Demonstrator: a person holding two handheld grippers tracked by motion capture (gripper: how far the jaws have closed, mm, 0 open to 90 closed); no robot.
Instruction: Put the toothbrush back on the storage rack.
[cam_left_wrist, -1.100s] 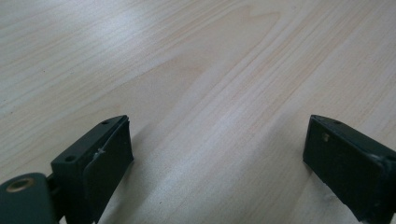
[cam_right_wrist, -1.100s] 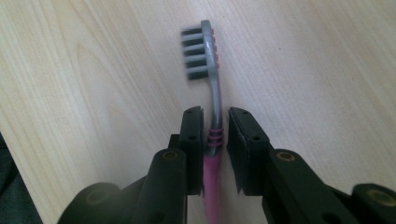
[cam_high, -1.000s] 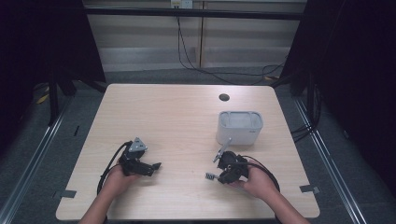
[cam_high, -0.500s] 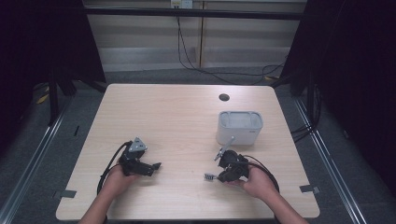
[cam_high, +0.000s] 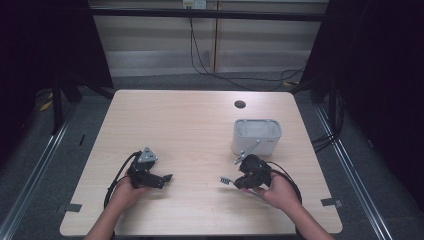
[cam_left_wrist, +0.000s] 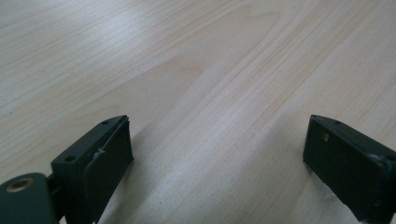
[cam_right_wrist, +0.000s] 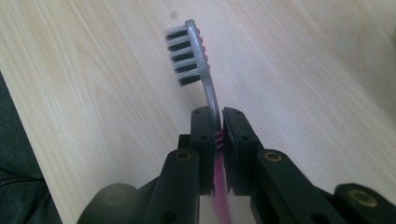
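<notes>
High view: right tool (cam_high: 234, 181) grips a toothbrush (cam_high: 224, 180); left tool (cam_high: 166, 178) rests spread.

A pale wood-grain worktop (cam_high: 190, 130) with rounded corners is seen from above. A small dark round hole (cam_high: 240, 104) is set near its far edge, right of centre. Pieces of grey tape (cam_high: 72, 207) are stuck at the near left and near right corners (cam_high: 331, 202). Beyond the worktop, black cables (cam_high: 200, 55) are hung against a light wall panel, and dark grey flooring (cam_high: 45, 155) is visible around it.
</notes>
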